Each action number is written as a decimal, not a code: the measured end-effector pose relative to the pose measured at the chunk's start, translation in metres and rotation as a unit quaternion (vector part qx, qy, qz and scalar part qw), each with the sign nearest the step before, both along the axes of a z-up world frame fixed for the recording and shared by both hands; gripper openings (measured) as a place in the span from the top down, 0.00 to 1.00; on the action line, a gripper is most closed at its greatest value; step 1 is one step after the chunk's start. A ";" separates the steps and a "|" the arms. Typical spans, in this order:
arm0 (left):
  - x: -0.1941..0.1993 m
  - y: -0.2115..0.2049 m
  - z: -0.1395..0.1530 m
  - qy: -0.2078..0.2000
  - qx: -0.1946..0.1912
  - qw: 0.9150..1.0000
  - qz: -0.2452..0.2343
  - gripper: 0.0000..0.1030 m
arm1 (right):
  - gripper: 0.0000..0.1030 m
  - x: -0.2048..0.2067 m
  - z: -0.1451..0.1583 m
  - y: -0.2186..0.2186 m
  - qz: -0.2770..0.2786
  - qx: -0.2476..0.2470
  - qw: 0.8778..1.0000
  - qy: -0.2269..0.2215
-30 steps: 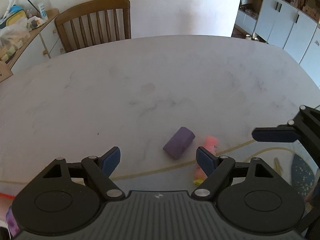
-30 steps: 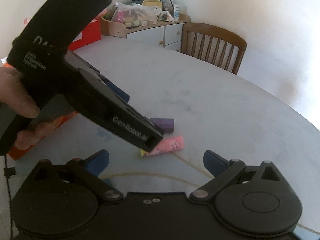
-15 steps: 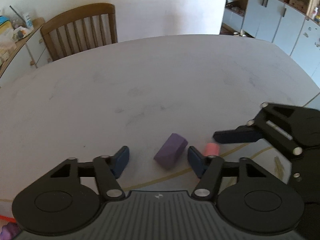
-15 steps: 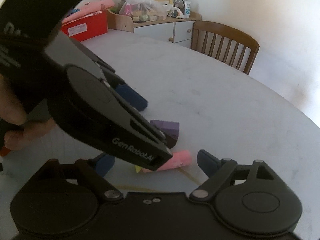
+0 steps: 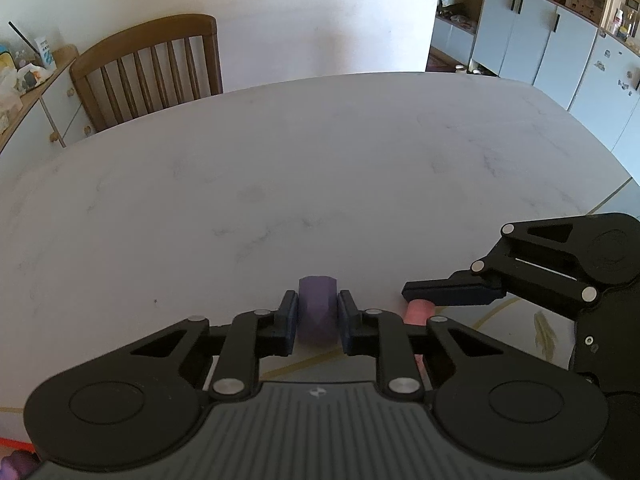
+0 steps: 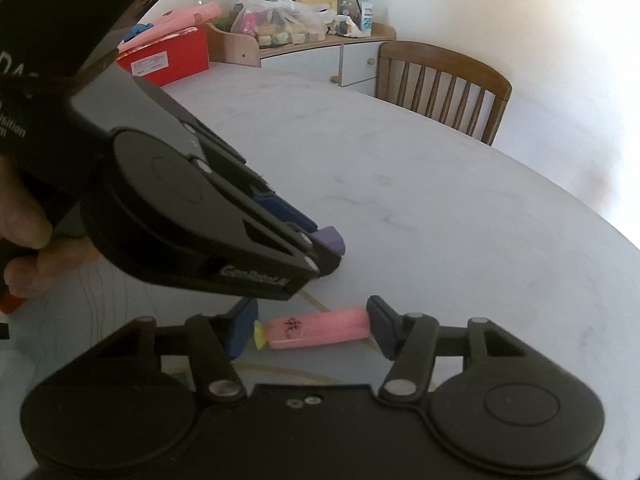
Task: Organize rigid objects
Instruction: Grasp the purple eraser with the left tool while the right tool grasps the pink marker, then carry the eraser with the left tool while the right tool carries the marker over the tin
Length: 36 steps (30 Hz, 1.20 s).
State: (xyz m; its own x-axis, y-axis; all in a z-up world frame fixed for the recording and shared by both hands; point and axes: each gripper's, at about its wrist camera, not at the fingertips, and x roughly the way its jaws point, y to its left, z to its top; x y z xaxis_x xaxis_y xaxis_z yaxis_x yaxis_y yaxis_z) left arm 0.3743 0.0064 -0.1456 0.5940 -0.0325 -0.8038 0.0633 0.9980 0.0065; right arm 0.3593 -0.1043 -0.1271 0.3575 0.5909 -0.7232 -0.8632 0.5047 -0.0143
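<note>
A purple block (image 5: 318, 304) lies on the white marble table (image 5: 320, 152). My left gripper (image 5: 318, 320) is closing, and its blue pads press on the block's two sides. In the right wrist view the purple block (image 6: 331, 240) sticks out past the left gripper's tips. A pink block (image 6: 320, 326) with a yellow tip and black writing lies crosswise just right of it. My right gripper (image 6: 312, 328) is closing around it, one pad at each end. One end of the pink block (image 5: 418, 312) shows in the left wrist view under a right finger (image 5: 452, 294).
A wooden chair (image 5: 152, 64) stands at the table's far side. A red box (image 6: 168, 60) sits on the far table end, with a cluttered sideboard (image 6: 320, 46) behind it. Pale blue cabinets (image 5: 540, 32) line the right wall. A person's hand (image 6: 24, 232) grips the left tool.
Both grippers have narrowed from wide open. The left one has shut onto the purple block, now lined up between its pads. The right one has drawn in to the pink block's ends.
</note>
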 end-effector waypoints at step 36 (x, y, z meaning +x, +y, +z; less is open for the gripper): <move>-0.136 0.024 0.088 -0.039 -0.033 0.996 0.070 0.80 | 0.42 -0.101 0.099 -0.020 0.006 0.036 0.999 -0.026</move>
